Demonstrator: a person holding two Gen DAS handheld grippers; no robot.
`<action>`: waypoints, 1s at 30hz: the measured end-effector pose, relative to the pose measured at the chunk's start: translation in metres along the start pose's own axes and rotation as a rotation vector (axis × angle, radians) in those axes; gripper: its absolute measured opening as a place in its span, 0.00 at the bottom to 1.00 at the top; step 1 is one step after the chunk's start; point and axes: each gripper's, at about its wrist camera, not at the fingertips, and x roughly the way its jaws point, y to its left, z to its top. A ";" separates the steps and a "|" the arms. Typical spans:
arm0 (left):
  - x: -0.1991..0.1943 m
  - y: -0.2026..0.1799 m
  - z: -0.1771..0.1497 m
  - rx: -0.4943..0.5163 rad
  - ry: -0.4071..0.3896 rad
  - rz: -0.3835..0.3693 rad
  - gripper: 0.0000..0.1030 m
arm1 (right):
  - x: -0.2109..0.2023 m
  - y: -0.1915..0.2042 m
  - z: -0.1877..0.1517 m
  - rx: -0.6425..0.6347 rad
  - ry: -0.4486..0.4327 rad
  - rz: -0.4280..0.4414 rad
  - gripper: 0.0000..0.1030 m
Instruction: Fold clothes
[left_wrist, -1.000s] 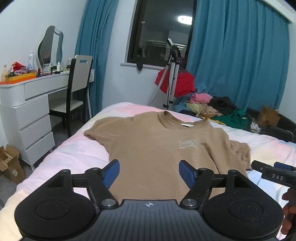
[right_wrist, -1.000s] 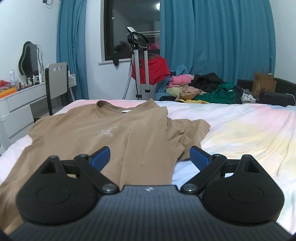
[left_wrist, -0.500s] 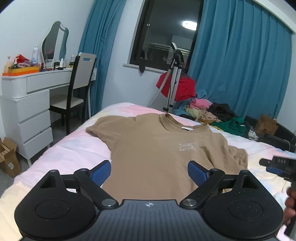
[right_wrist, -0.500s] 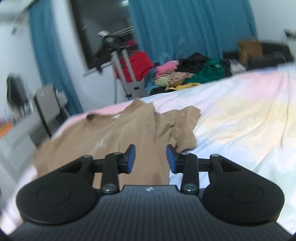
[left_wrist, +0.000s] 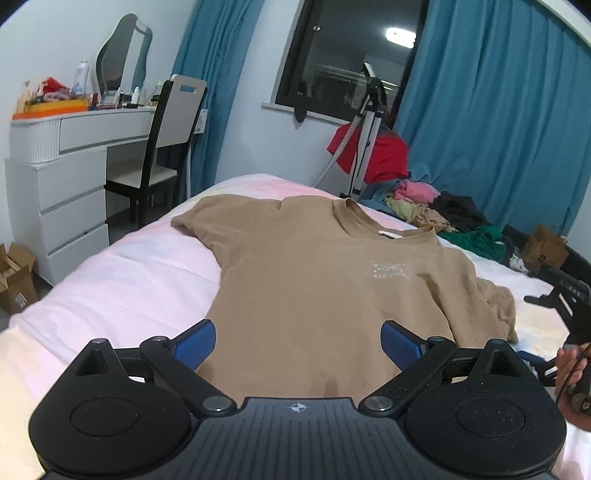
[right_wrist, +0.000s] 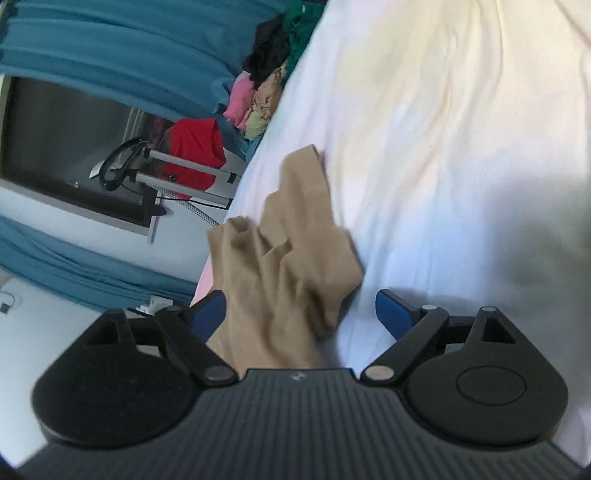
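Observation:
A tan T-shirt (left_wrist: 314, 280) with a small white chest logo lies face up on the bed (left_wrist: 129, 273), collar towards the window. Its right sleeve is bunched up (right_wrist: 291, 254). My left gripper (left_wrist: 298, 345) is open and empty, just above the shirt's bottom hem. My right gripper (right_wrist: 300, 314) is open and empty, rolled on its side, right over the bunched sleeve. The right gripper also shows at the right edge of the left wrist view (left_wrist: 565, 299).
A white dresser (left_wrist: 55, 192) and a chair (left_wrist: 162, 155) stand left of the bed. A garment steamer stand (left_wrist: 365, 129) with a red garment and a pile of clothes (left_wrist: 443, 214) sit beyond the bed, before blue curtains. A cardboard box (left_wrist: 546, 247) is at right.
My right gripper rolled onto its side, dropped towards the bunched sleeve and opened wider after narrowing. My left gripper opened wider and barely moved.

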 end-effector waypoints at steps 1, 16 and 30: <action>0.003 -0.001 -0.001 -0.001 -0.003 -0.001 0.94 | 0.004 -0.002 0.001 -0.004 -0.008 0.014 0.82; 0.031 -0.003 -0.007 -0.008 0.004 -0.008 0.94 | 0.007 0.026 0.014 -0.199 -0.131 -0.090 0.09; 0.016 0.000 -0.006 -0.013 -0.027 -0.024 0.94 | -0.023 -0.005 0.031 0.033 -0.150 -0.037 0.76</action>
